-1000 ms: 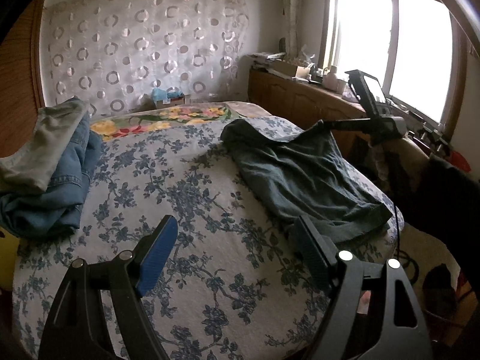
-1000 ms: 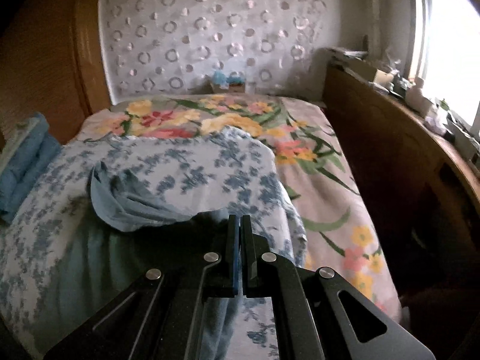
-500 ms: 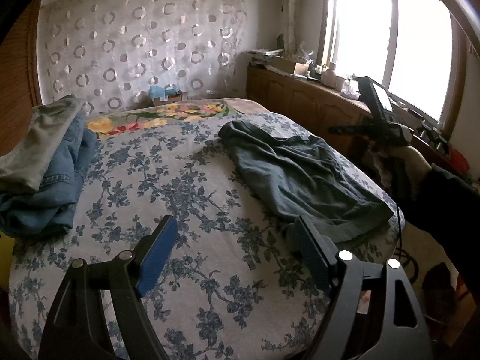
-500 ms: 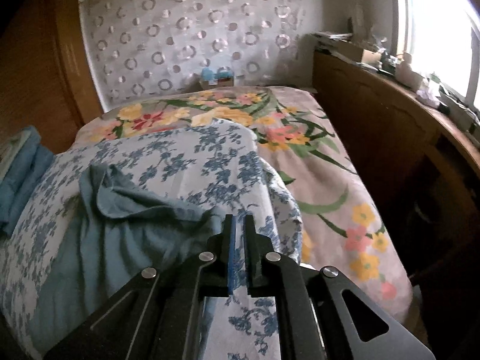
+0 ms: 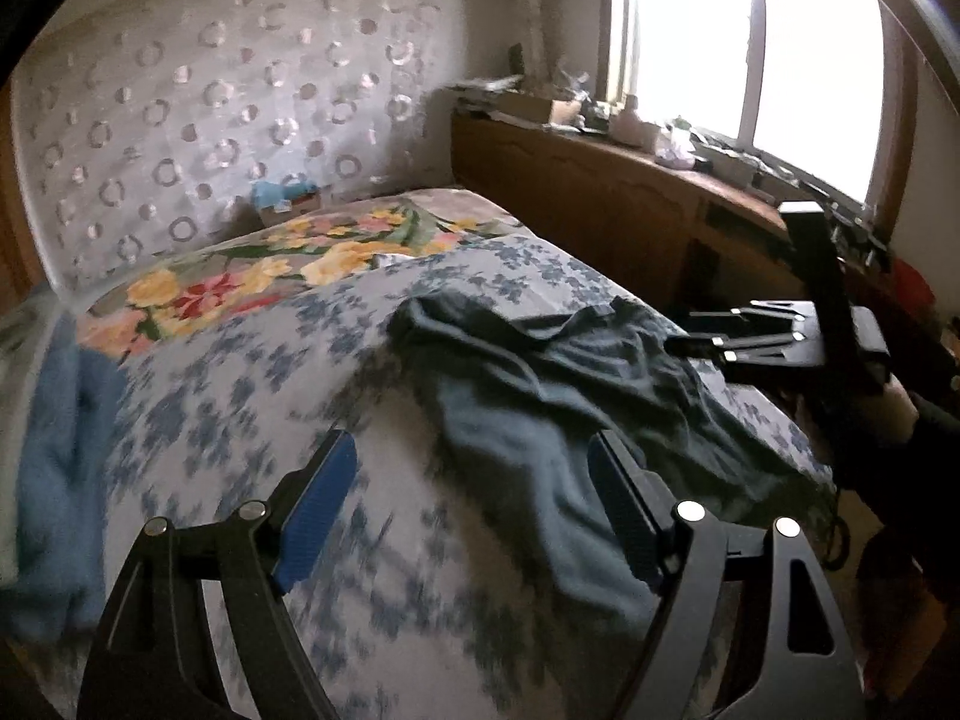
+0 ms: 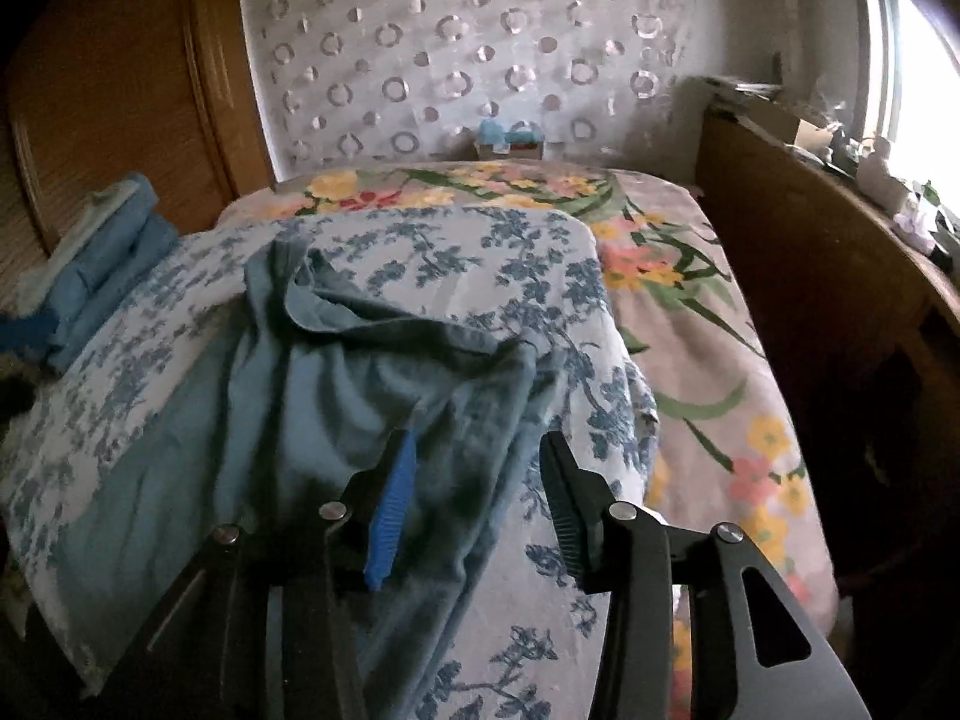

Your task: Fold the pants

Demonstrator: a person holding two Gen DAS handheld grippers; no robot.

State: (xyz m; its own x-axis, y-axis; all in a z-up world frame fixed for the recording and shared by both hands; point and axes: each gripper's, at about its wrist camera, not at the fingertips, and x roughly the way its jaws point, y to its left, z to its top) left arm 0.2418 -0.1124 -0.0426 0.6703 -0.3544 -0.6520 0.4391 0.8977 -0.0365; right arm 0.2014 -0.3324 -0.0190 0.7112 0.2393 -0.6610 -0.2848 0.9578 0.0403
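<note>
The right gripper (image 6: pixel 474 504), nearer, has just been opening over the pants (image 6: pixel 336 396), fingers gripping nothing; the left gripper (image 5: pixel 474 510) hangs wide open beside them.

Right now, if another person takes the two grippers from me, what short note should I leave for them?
Left gripper: open, empty, above the blue-flowered quilt beside the pants' near end.
Right gripper: jaws have just been opening; the cloth lies under them, pads not pressing it, so released.
Pants: grey-blue, lying lengthwise on the quilt, wrinkled, far end bunched and turned over.
Other folded clothes are stacked at the bed's left side.
Done: pants laid on the bed. How far the folding went, I cannot tell.
Left: smooth the wrinkles, fold them, probably move them to the stack.
</note>
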